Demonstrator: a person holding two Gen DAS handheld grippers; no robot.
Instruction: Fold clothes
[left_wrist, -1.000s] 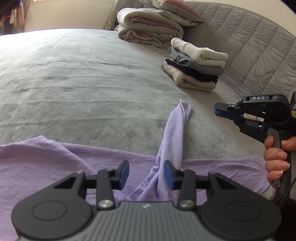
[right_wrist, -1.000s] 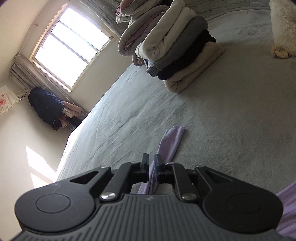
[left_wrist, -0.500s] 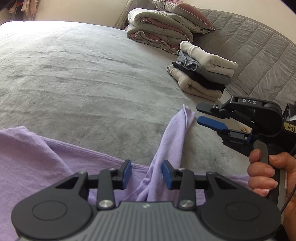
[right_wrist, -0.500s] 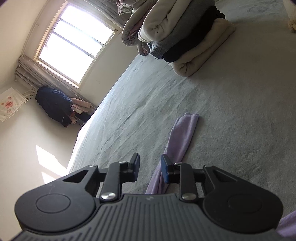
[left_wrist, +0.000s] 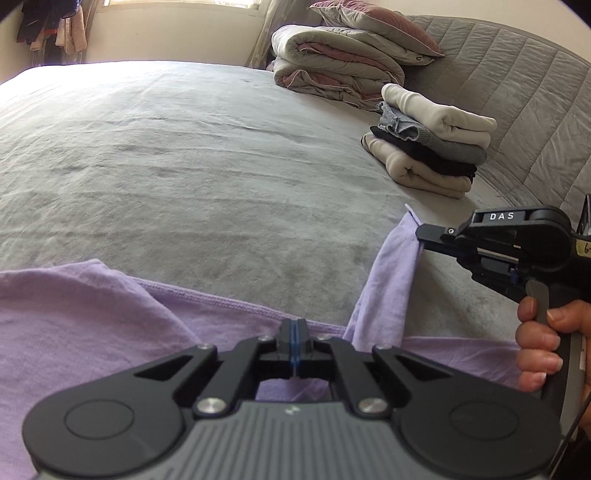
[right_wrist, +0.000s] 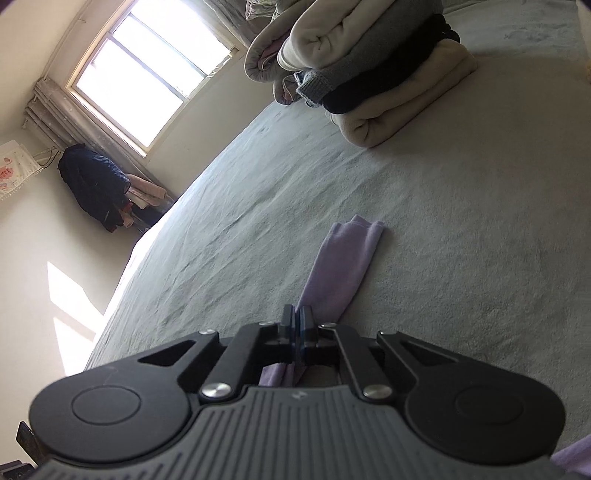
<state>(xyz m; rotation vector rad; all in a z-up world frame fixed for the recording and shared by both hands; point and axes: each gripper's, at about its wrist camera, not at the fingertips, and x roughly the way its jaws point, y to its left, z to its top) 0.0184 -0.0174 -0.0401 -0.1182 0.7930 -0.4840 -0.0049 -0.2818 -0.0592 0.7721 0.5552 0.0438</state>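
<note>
Lilac garment (left_wrist: 92, 325), both grippers pinching edges

Garment (left_wrist: 92, 325) lies on the bed (left_wrist: 184, 166), near edge. Stack of folded clothes (left_wrist: 432, 144) sits beyond it, right. Folded quilts (left_wrist: 332, 66) lie behind the stack.

Grey bed (left_wrist: 192, 155): lilac garment (left_wrist: 74, 325), folded stack (left_wrist: 432, 144).

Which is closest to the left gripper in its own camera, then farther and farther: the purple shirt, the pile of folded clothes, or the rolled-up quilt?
1. Purple shirt: right at the left gripper, pinched in its shut fingers.
2. Pile of folded clothes: farther, ahead on the right.
3. Rolled-up quilt: farthest, behind the pile near the wall.
</note>
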